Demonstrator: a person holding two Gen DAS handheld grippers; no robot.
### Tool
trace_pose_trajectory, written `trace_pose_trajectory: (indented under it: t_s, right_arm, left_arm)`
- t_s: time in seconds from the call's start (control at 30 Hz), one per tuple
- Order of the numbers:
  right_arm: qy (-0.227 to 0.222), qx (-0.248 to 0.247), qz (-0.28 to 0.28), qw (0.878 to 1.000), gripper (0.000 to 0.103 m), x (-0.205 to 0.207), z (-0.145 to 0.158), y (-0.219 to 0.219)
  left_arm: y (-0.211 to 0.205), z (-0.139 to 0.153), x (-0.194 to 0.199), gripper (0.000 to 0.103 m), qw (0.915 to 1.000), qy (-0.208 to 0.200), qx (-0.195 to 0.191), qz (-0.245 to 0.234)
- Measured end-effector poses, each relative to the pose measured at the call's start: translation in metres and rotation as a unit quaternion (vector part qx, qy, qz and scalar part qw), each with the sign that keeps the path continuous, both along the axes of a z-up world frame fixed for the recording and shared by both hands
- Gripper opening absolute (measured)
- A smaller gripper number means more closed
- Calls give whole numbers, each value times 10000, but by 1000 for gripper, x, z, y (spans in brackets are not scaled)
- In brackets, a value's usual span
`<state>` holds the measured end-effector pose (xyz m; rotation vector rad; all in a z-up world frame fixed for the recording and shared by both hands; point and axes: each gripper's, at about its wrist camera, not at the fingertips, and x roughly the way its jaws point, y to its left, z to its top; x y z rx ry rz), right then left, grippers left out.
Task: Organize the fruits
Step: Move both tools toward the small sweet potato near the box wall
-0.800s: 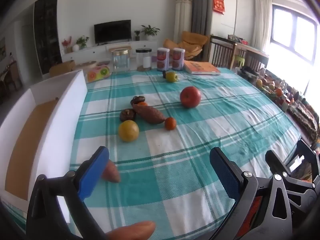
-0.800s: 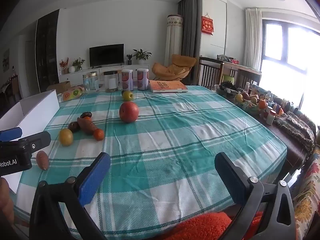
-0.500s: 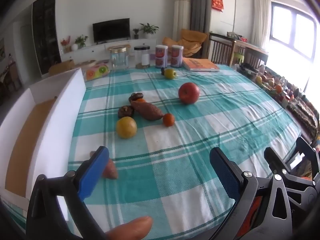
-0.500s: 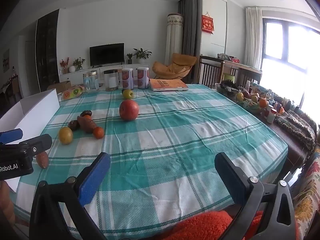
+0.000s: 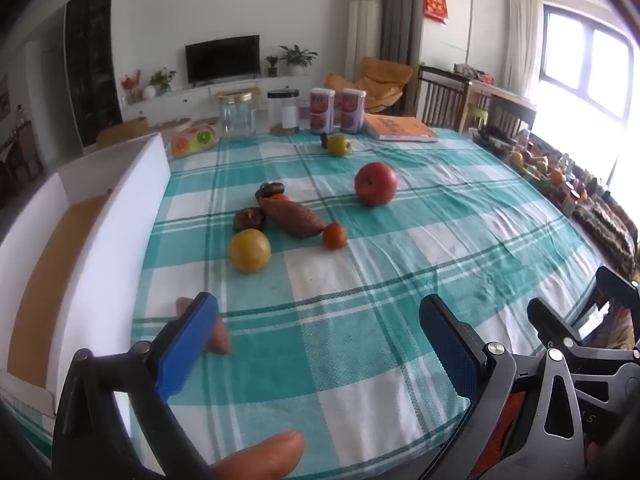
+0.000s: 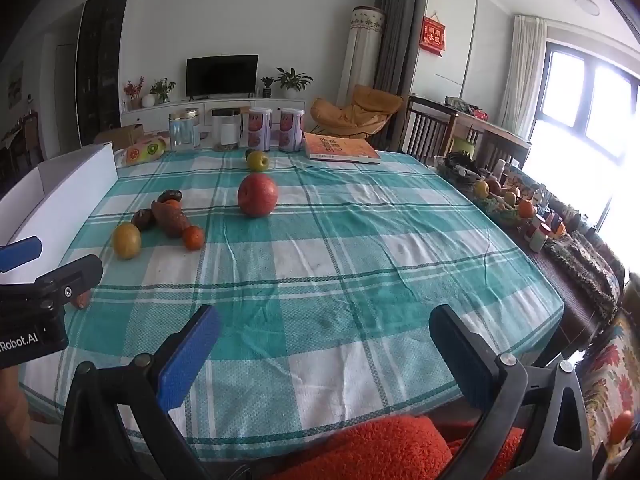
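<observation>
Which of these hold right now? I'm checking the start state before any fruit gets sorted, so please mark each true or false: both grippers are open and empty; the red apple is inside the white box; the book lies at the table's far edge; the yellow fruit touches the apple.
1. Both grippers are open and empty. True: the left gripper and right gripper hold nothing.
2. The red apple is inside the white box. False: it sits on the checked tablecloth.
3. The book lies at the table's far edge. True.
4. The yellow fruit touches the apple. False: they are well apart.
</observation>
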<state>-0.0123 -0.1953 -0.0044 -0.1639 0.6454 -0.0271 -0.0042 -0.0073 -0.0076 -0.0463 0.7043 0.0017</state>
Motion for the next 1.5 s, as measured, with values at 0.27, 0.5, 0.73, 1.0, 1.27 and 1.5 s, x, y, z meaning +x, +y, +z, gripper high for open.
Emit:
trace_pose_trajectory:
  t_s: [0.27,0.5,0.73,1.0,1.27,1.5]
  right_arm:
    - [174,399,311,9986,103,2,-22,1]
    - [73,566,384,9976,103,1,-26,1]
    - [-49,685,322,9971,103,0,-23,-4]
    - [-80,683,362,9970,103,-1,-24,-4]
    - [-92,693,368,9969,103,-1,-23,-3]
    - [-126,631,424,9970,103,-2,-23,0]
  left_arm:
    - [-3,-3,0,101,10000,-6,-22,-32]
    - [-3,-6,1,101,9999,67,-86,-12]
    - [-3,-7,1,101,9999,72,-96,-9]
    - [-3,-14,1,101,9999,115,-102,-12]
    - [-4,-15,1,101,9999,116,-97,-27]
    - [-5,-16,0,101,9999,118,-96,-27]
